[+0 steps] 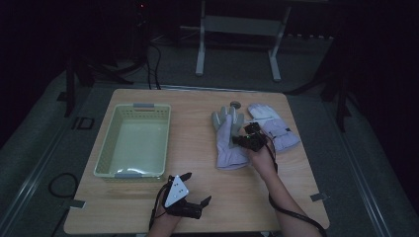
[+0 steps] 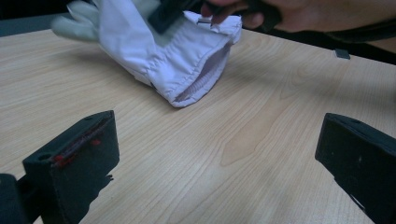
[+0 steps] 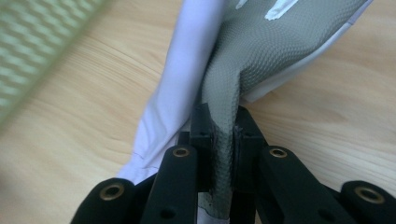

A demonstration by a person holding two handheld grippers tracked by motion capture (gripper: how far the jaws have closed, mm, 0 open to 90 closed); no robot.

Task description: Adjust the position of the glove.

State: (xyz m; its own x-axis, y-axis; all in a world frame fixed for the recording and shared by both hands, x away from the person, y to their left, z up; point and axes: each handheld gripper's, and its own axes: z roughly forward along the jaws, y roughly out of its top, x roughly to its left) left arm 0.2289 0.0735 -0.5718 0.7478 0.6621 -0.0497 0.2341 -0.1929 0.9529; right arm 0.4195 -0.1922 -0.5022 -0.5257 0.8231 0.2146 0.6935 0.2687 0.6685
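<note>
Two gloves on table (image 1: 207, 197), both right of green basket (image 1: 133, 140). Going left to right from basket: our left gripper (image 1: 190, 190) just below basket's near right corner, jaws spread wide, nothing between them. Next, near glove (image 1: 228, 140), well right of basket, long axis running away from us, fingers pointing to far edge, cuff toward us. Our right gripper (image 1: 245, 138) clenched on fold of its grey palm fabric (image 3: 224, 116). Second glove (image 1: 276, 129) farthest from basket, angled.
</note>
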